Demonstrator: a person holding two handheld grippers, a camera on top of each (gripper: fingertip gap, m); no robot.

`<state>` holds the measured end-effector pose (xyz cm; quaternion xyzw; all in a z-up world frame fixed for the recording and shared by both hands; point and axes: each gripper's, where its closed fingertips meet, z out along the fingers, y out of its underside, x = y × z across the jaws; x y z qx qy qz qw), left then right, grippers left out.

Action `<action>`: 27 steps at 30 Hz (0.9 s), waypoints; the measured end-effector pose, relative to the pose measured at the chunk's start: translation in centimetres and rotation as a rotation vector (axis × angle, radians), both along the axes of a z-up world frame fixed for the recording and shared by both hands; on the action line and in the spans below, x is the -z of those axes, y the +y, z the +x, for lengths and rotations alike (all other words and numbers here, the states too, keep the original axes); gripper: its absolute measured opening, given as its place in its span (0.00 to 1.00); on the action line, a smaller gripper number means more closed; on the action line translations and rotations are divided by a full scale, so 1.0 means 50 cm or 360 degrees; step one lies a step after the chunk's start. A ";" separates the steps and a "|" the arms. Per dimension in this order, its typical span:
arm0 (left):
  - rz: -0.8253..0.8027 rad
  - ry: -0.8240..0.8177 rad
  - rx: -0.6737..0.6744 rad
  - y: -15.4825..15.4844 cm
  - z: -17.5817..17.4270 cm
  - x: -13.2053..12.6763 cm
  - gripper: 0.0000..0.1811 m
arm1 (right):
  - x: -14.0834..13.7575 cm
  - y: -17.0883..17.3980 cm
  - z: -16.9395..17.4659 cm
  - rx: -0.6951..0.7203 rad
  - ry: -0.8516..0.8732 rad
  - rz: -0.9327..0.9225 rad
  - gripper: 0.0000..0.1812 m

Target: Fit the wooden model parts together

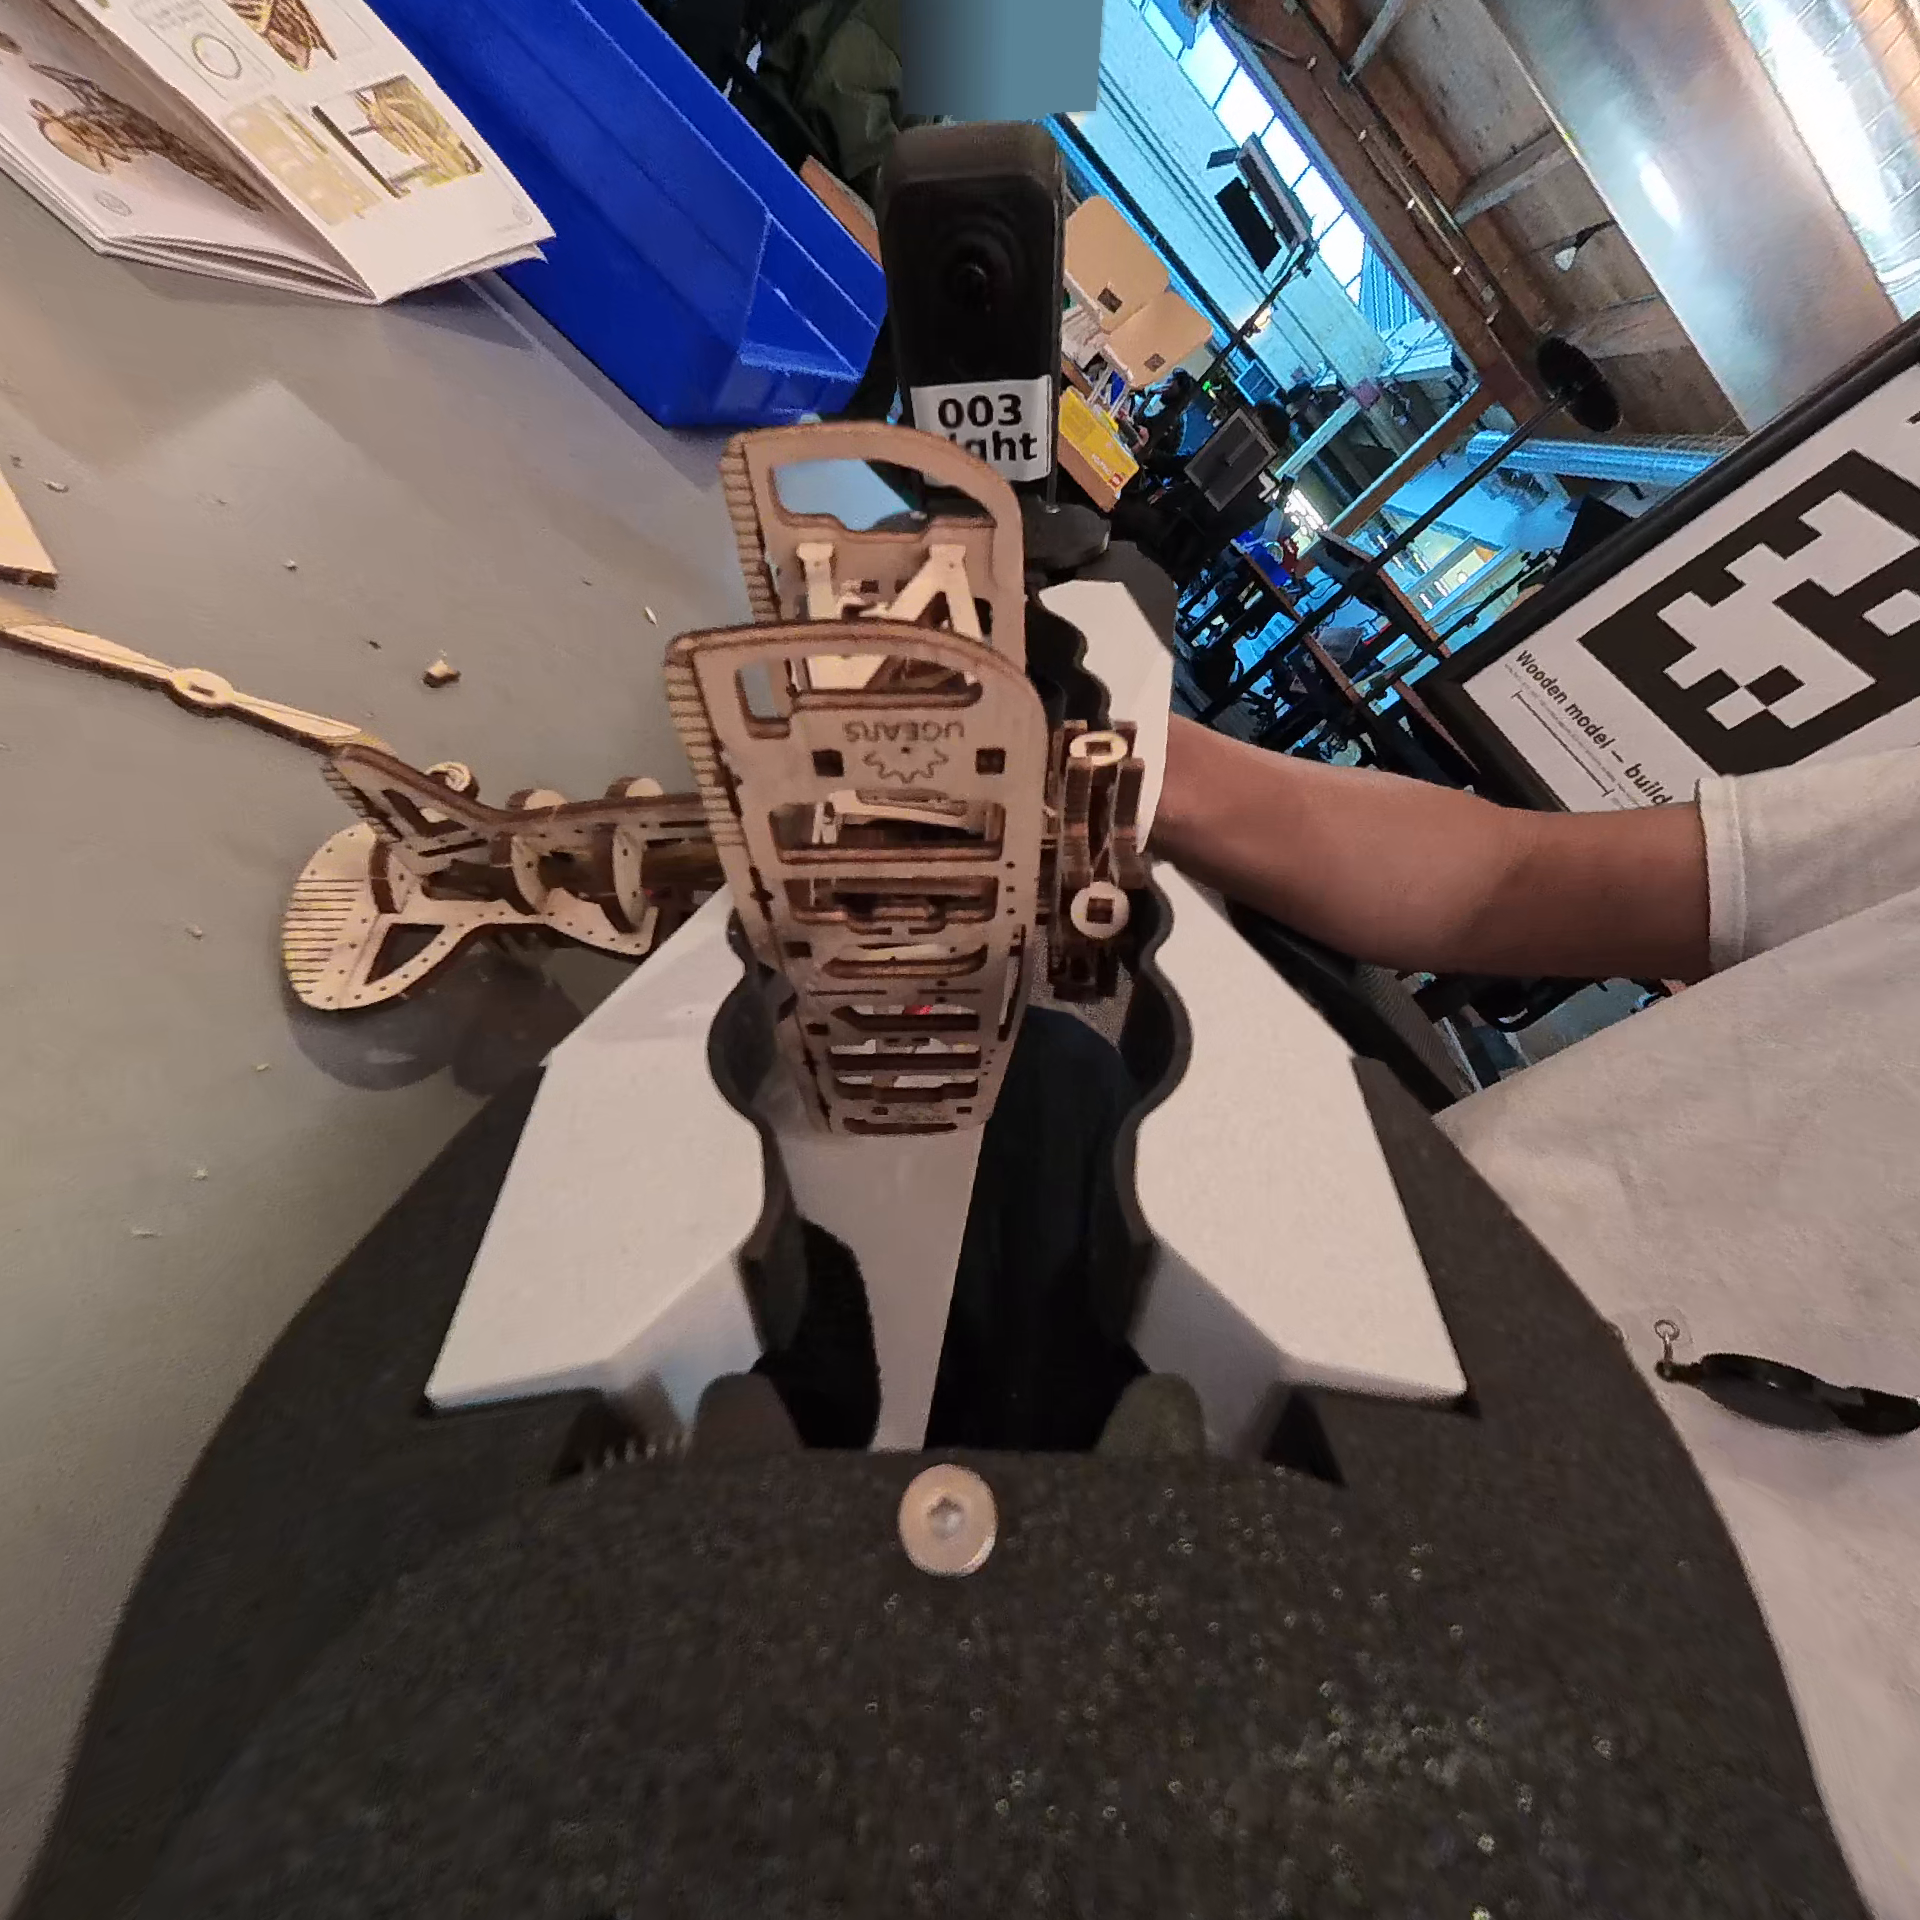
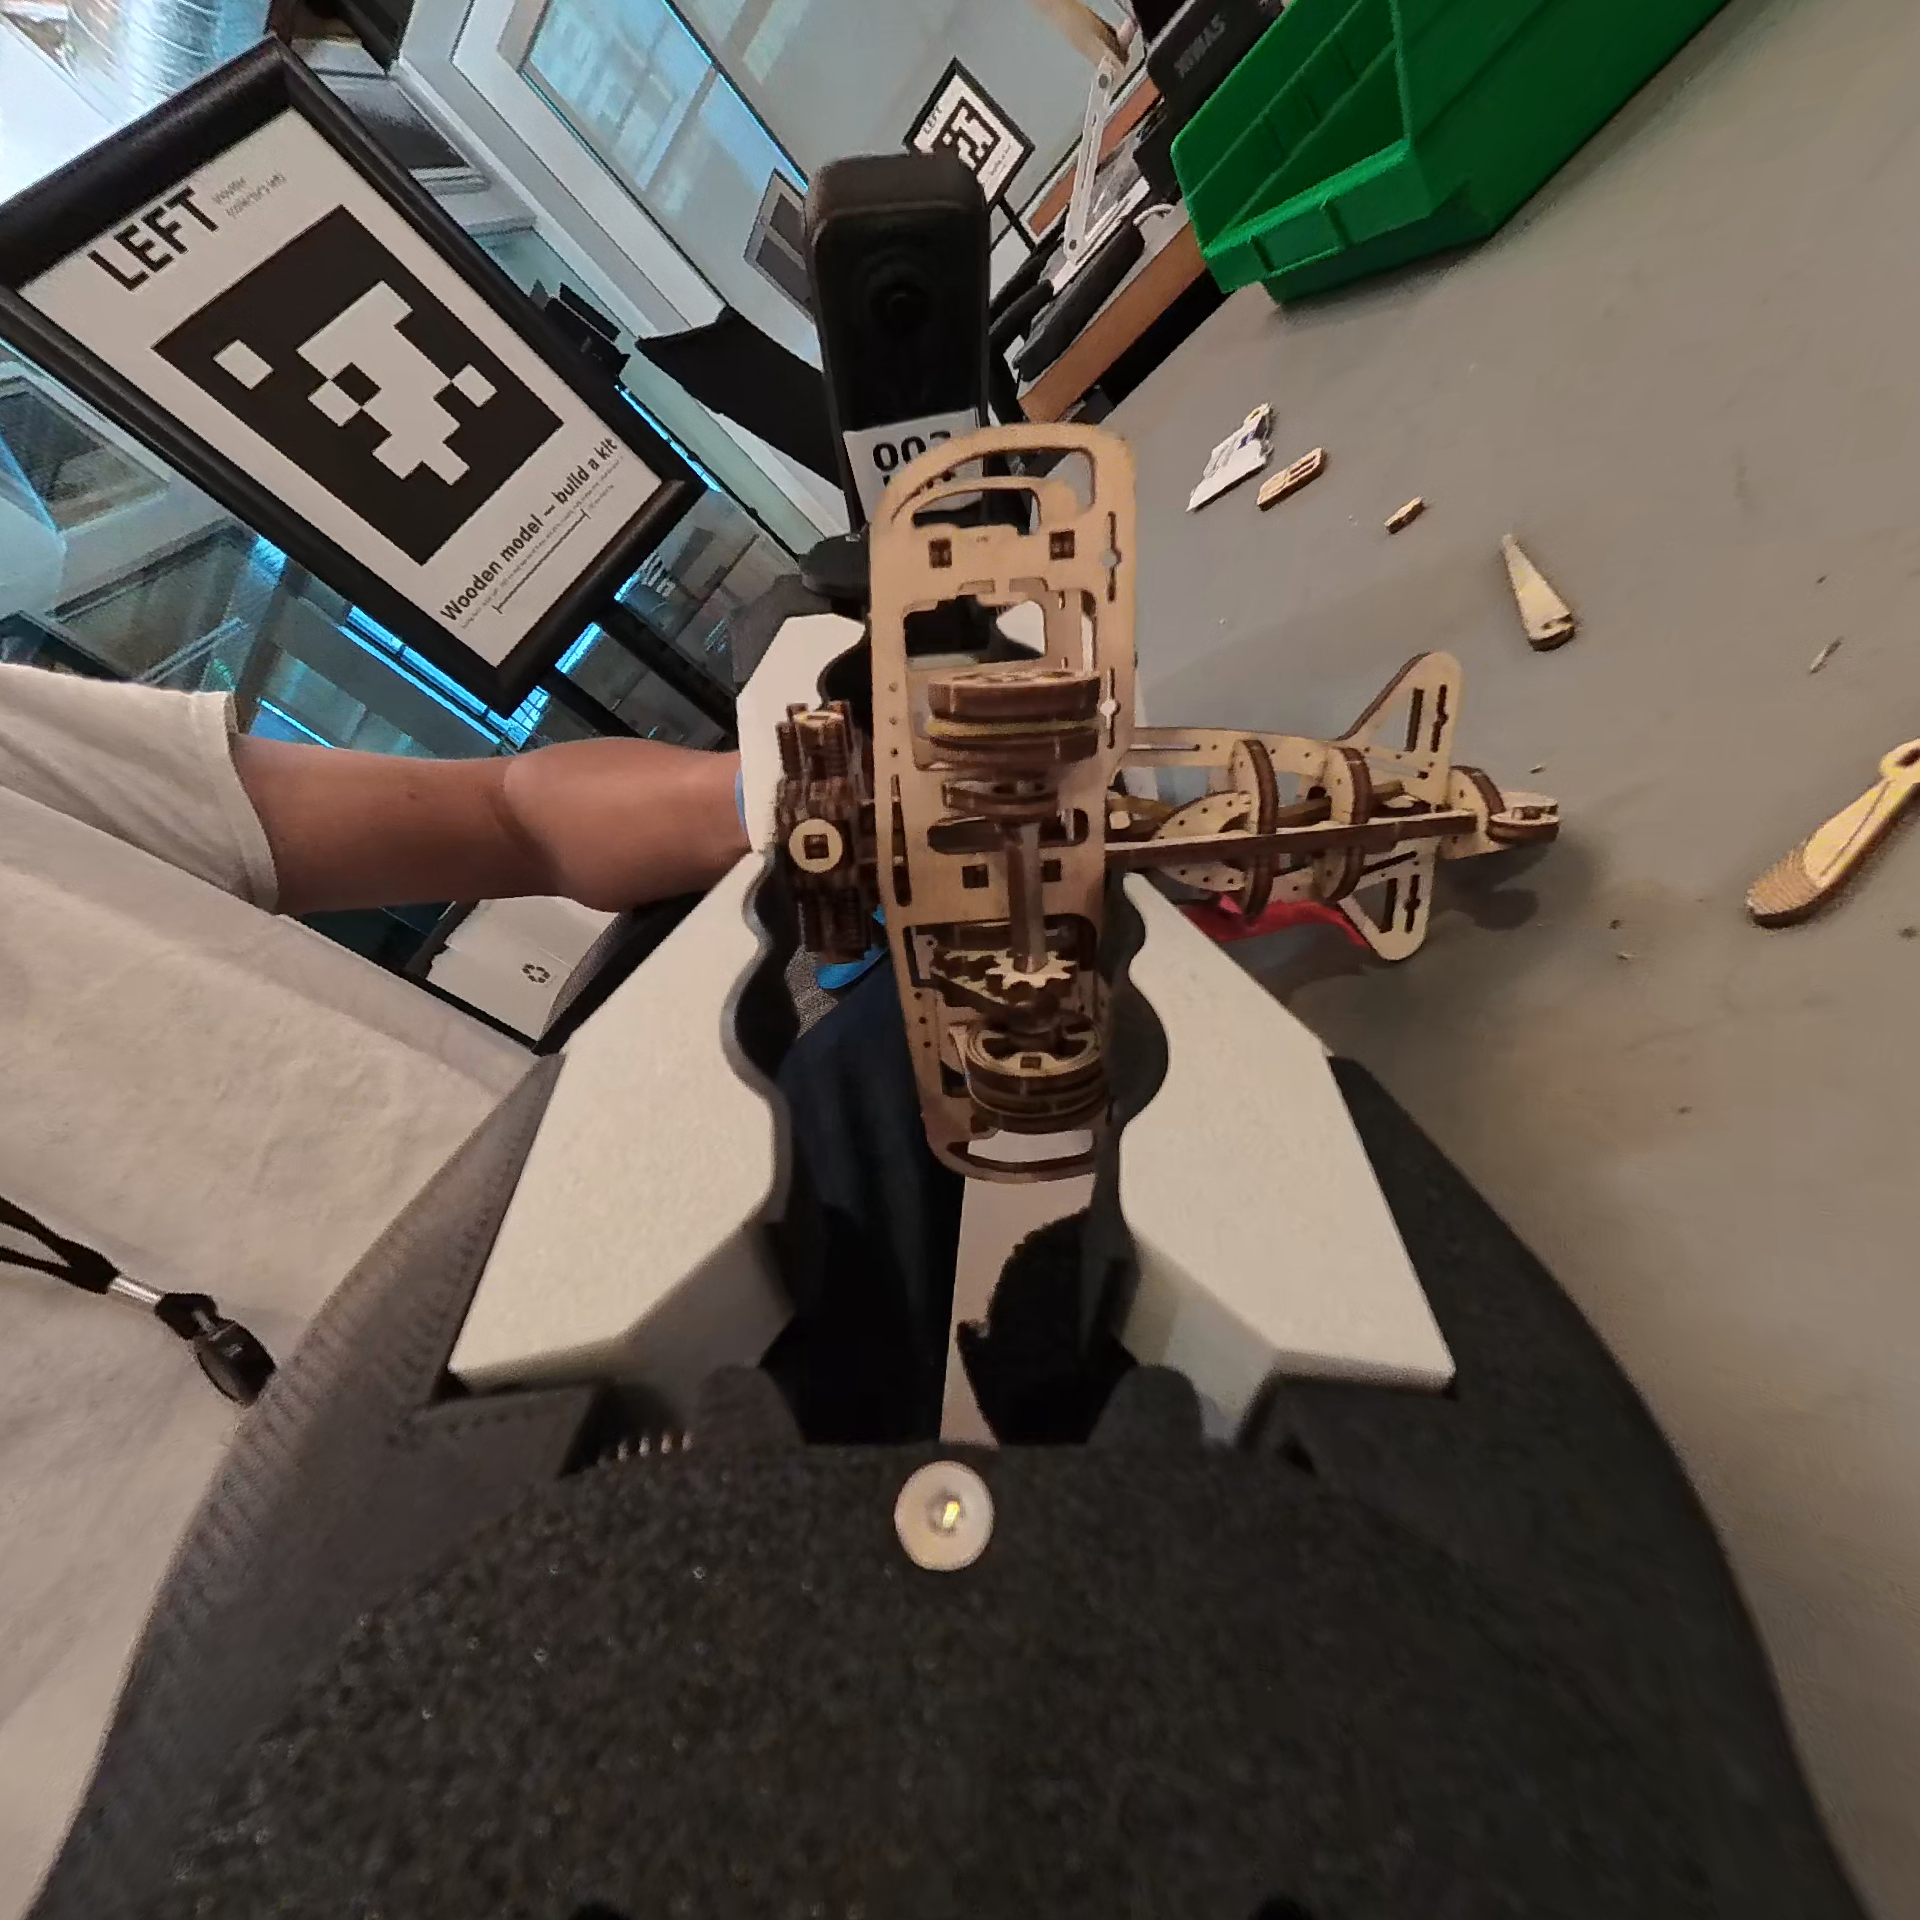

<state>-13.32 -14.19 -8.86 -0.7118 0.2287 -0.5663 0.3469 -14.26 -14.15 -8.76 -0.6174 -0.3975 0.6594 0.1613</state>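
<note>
From your left claw [image 1: 914,1039], the wooden plane [image 1: 873,831] sits clamped between its fingers, wings on end, tail [image 1: 353,914] resting left on the table [image 1: 260,468].

Your right claw [image 2: 987,1039] grips the opposite wingtips; body axis runs crosswise.

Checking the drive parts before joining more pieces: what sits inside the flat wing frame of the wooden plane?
Inside the wing frame of the wooden plane, a shaft links stacked discs, a small gear and a wheel. How they join is hidden.
</note>
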 end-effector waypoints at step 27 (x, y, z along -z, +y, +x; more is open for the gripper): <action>0.0039 0.0072 -0.0023 0.005 0.003 0.010 0.35 | 0.002 0.005 0.002 -0.0024 -0.0035 -0.0067 0.34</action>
